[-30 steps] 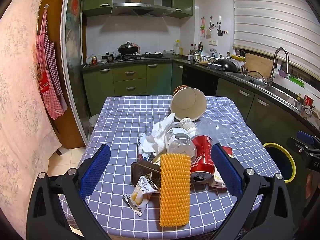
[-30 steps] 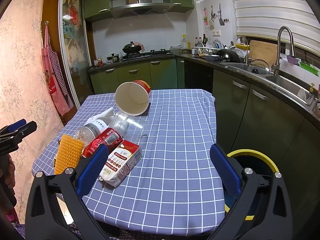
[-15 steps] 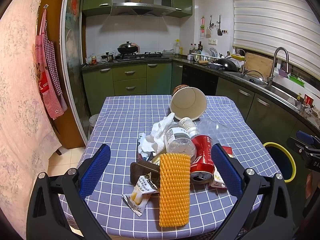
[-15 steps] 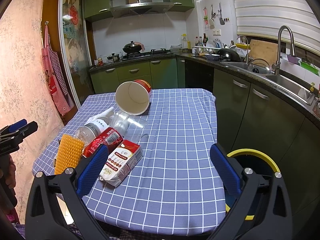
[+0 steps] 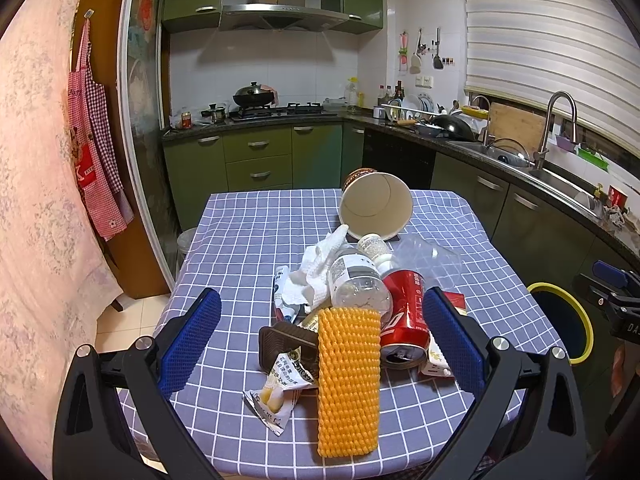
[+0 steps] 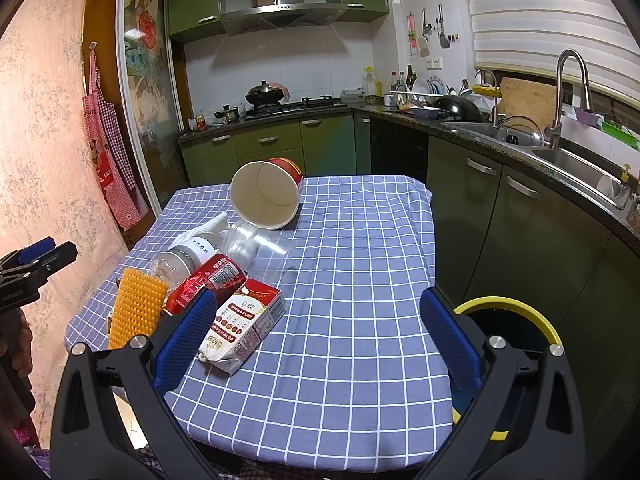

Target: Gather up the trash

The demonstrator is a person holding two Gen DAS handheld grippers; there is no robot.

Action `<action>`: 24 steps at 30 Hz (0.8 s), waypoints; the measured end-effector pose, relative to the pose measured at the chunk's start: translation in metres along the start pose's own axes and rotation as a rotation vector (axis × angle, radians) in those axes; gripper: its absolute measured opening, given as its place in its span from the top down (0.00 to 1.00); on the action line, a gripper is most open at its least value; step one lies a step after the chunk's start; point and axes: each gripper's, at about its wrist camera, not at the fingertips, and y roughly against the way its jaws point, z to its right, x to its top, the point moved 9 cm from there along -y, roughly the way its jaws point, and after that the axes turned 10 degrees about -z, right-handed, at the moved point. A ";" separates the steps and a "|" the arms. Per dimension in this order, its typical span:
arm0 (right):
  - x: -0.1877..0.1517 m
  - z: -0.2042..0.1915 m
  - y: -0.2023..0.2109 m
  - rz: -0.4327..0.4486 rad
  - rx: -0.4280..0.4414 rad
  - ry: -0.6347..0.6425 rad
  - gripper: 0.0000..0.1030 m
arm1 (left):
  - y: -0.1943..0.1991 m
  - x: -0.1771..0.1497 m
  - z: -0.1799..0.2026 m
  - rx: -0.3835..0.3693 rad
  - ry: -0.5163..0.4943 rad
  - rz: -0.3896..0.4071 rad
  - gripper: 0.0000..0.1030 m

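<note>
A trash pile lies on the checked tablecloth: orange foam net, red can, clear bottle, white tissue, snack wrapper, tipped paper bowl. The right wrist view shows the bowl, the can, the net and a carton. My left gripper is open, its fingers either side of the pile's near end. My right gripper is open and empty above the table's near edge. The yellow-rimmed bin stands right of the table.
Green cabinets and a counter with sink run along the right. The stove is at the back. A red apron hangs at the left. A clear plastic cup lies beside the bottle.
</note>
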 end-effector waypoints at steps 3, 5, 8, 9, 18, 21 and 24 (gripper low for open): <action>0.003 -0.004 -0.007 -0.003 0.000 0.012 0.06 | -0.009 0.004 0.000 0.005 -0.007 -0.010 0.03; 0.009 -0.003 -0.013 -0.003 -0.004 0.025 0.06 | -0.016 0.007 -0.001 0.007 -0.007 -0.016 0.03; 0.025 -0.006 -0.029 -0.008 -0.014 0.061 0.06 | -0.028 0.014 -0.004 0.014 -0.005 -0.024 0.03; 0.034 -0.009 -0.038 -0.007 -0.009 0.076 0.06 | -0.031 0.016 -0.004 0.014 -0.003 -0.025 0.03; 0.113 -0.039 -0.120 -0.007 0.014 0.247 0.06 | -0.068 0.038 -0.016 0.005 0.024 -0.044 0.03; 0.129 -0.046 -0.158 -0.027 0.004 0.291 0.07 | -0.079 0.047 -0.020 0.008 0.027 -0.046 0.03; 0.144 -0.050 -0.200 -0.057 -0.005 0.308 0.16 | -0.090 0.054 -0.024 0.013 0.025 -0.044 0.03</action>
